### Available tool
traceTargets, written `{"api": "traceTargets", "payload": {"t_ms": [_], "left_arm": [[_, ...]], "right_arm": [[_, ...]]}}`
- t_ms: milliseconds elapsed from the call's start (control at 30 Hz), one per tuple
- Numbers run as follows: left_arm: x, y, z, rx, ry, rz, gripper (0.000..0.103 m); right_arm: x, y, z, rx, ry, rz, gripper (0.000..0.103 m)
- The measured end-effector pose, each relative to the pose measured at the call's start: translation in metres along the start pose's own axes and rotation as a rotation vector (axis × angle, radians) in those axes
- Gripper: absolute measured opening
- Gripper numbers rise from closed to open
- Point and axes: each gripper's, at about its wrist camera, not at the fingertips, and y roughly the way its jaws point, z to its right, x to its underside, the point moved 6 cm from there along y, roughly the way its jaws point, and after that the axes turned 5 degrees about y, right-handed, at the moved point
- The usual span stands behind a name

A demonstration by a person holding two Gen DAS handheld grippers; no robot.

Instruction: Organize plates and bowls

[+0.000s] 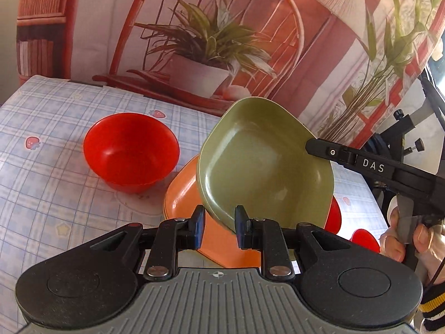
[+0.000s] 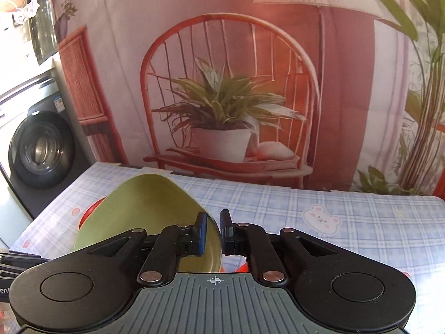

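A green plate (image 1: 264, 164) hangs tilted above an orange plate (image 1: 183, 192) that lies on the checked tablecloth (image 1: 41, 139). My right gripper (image 2: 213, 229) is shut on the green plate's rim (image 2: 139, 208); in the left wrist view its black finger (image 1: 333, 153) reaches onto the plate from the right. My left gripper (image 1: 218, 222) is open, its jaws on either side of the green plate's lower edge without pinching it. A red bowl (image 1: 130, 150) stands upright to the left of the plates.
More red dishes (image 1: 333, 217) lie partly hidden behind the green plate at the right. A printed backdrop (image 1: 208, 41) closes the table's far edge. A washing machine (image 2: 39, 150) stands beyond the table's left side. A bear sticker (image 2: 321, 218) marks the cloth.
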Motion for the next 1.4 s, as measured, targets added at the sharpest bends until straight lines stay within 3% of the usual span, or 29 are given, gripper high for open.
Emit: {"api": "traceTargets", "payload": {"t_ms": [367,1100,1300,1400], "left_arm": [[0.008,0.015,-0.021,-0.031,-0.004,-0.049,0.024],[0.011,0.021,-0.023,-0.005,0.008,-0.08,0.025],[0.011,0.008,-0.021,-0.001,0.064,-0.031,0.028],[0.008,0.005,-0.026,-0.034,0.058,-0.007,0.028]], "right_arm": [[0.021,0.042,0.004,0.001,-0.036,-0.098,0.009],[0.048,0.059,0.006,0.061,-0.073,-0.187,0.008],[0.049,0.06,0.007,0.072,-0.082,-0.192,0.008],[0.05,0.059,0.005,0.082,-0.092,-0.194,0.008]]}}
